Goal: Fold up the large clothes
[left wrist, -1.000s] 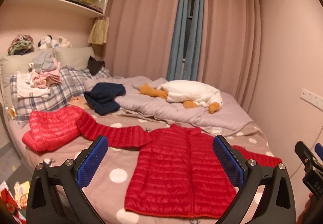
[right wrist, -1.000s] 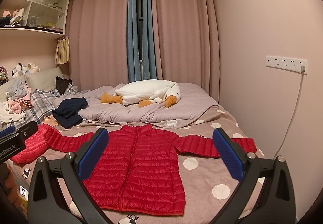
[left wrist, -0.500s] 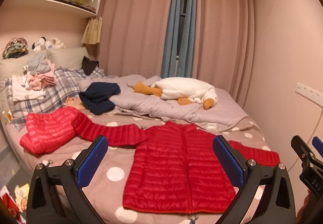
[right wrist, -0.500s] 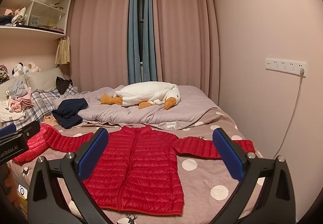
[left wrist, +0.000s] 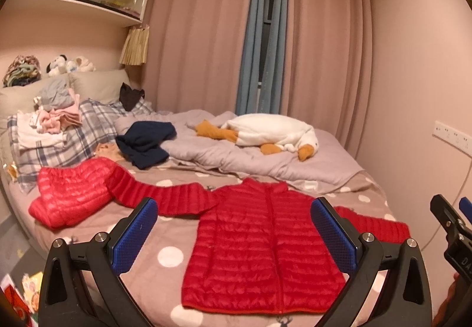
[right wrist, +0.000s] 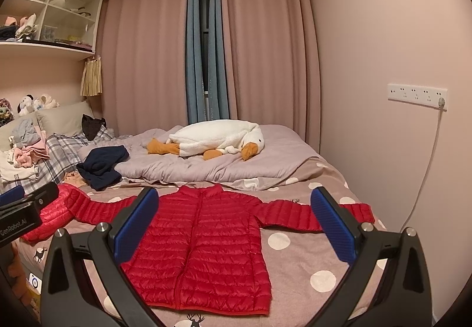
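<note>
A red quilted jacket (left wrist: 259, 250) (right wrist: 206, 247) lies flat, front up and zipped, on the near part of the bed, both sleeves spread sideways. Its left sleeve runs toward a second, crumpled red jacket (left wrist: 70, 194) (right wrist: 56, 215) at the bed's left edge. My left gripper (left wrist: 233, 232) hovers open above the near edge, nothing between its blue pads. In the same way my right gripper (right wrist: 234, 223) hangs open over the jacket, holding nothing. Each gripper shows at the border of the other's view.
The bed's dotted brown sheet (right wrist: 298, 265) carries a grey duvet (right wrist: 206, 167) with a white plush goose (right wrist: 218, 141), a dark navy garment (left wrist: 147, 141), and piled clothes on a plaid pillow (left wrist: 53, 132). A wall with sockets (right wrist: 416, 94) stands right; curtains behind.
Both views have shifted slightly, the left gripper drifting a little left and back. The jackets lie as before and both grippers stay open.
</note>
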Tool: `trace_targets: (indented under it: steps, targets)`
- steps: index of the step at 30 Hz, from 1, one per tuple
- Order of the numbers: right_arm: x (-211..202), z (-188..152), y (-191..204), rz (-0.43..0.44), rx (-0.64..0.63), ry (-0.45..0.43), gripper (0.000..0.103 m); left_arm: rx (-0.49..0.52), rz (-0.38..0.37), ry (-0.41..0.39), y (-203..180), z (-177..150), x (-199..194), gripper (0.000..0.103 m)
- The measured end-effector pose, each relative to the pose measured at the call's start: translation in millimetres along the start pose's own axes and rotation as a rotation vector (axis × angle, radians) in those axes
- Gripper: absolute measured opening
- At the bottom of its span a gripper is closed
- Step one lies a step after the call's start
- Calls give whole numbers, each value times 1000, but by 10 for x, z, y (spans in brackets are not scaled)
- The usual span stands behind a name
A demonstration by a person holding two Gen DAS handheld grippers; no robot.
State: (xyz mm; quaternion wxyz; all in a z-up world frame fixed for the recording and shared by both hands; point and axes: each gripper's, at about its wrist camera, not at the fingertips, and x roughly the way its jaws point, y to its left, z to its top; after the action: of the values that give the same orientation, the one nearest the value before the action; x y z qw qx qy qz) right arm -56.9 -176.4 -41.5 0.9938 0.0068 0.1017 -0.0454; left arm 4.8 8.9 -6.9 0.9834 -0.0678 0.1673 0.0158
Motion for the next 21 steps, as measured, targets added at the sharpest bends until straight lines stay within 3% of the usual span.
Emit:
trace_targets:
  steps: [8,14,18,21]
  targets:
    - [253,-14,-95,-78,6,44,103,-41,-32,37,94,31,392,103]
    - [835,5,-410,-124,49,85,103,-159,-50,69,565,149,989,103]
    - [1420,10,-747,-191,28,159,103,-211,127,65,1084,209,1540,103]
    - [1956,-79,-1204,-294,29,223,103,-239,237,68,1558,185,1978,103]
